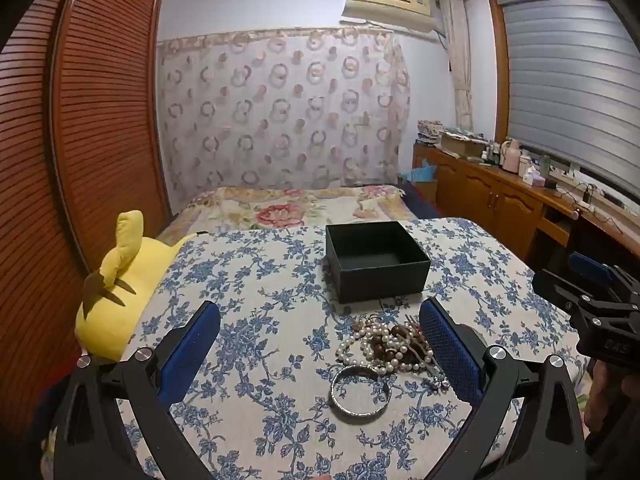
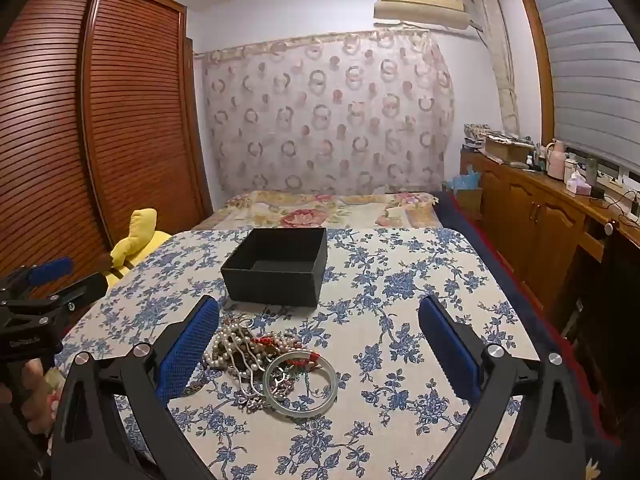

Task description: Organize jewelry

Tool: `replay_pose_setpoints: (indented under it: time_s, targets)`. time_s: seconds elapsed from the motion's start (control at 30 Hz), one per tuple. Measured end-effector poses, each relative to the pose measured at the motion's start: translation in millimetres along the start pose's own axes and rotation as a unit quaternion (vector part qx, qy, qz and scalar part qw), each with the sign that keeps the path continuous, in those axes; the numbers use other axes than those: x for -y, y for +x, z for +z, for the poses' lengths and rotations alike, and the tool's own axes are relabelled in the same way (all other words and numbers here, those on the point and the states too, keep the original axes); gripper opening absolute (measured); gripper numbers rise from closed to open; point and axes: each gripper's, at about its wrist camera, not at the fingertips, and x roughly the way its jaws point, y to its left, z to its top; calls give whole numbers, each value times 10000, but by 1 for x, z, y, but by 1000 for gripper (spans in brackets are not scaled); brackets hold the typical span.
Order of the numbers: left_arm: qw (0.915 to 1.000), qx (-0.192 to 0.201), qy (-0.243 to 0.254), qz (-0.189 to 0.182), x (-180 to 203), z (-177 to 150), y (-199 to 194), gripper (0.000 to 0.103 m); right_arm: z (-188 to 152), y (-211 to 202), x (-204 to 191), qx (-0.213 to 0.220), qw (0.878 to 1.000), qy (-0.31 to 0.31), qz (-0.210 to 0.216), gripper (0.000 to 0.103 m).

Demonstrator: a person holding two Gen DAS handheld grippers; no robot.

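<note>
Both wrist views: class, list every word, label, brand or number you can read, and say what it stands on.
No text can be read for certain.
Air conditioner: a small dark label, too blurred to read.
Right hand-held gripper body, seen in the left wrist view: faint raised lettering, illegible.
Bottles and boxes on the wooden counter: any labels are too small.
Black box: no marking visible.
</note>
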Motion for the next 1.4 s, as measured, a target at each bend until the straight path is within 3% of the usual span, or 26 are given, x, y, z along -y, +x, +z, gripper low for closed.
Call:
replay_pose_setpoints:
  time_s: [1.4]
  targets:
    - [9999, 109, -13, 1, -2, 2, -6, 97, 3, -9, -8, 96, 10000, 0, 16, 101]
